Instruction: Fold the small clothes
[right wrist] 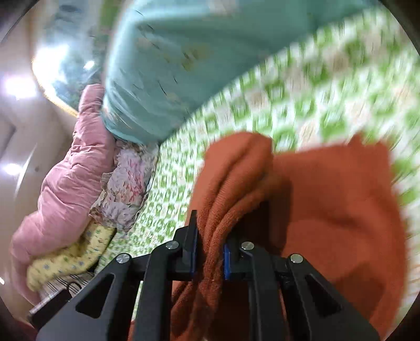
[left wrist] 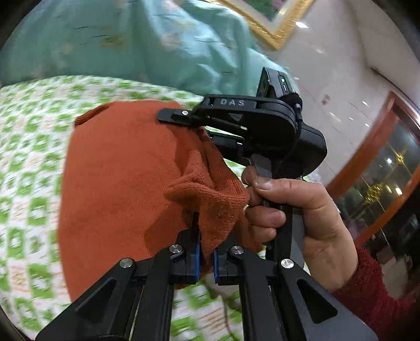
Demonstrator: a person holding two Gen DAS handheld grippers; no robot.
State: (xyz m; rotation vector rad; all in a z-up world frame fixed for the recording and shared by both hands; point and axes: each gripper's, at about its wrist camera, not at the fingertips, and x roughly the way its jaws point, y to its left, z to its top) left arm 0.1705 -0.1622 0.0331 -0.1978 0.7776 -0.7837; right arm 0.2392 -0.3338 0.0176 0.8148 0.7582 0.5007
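The orange knit garment [left wrist: 118, 183], spread on the green-checked bedcover [left wrist: 26, 157] from 9 to 12 o'clock of both tools, is pinched by the left gripper [left wrist: 206, 258] and, seemingly through blur, the right gripper [right wrist: 210, 258], so bunched edges could slip and skew the fold.

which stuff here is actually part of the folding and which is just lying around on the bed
Part of the job:
orange knit garment, pinched by both grippers
left gripper
right gripper
green checked bedspread, the surface under the garment

Just lying about:
teal quilt
pink padded jacket
floral cloth
yellow patterned cloth
gold-framed picture
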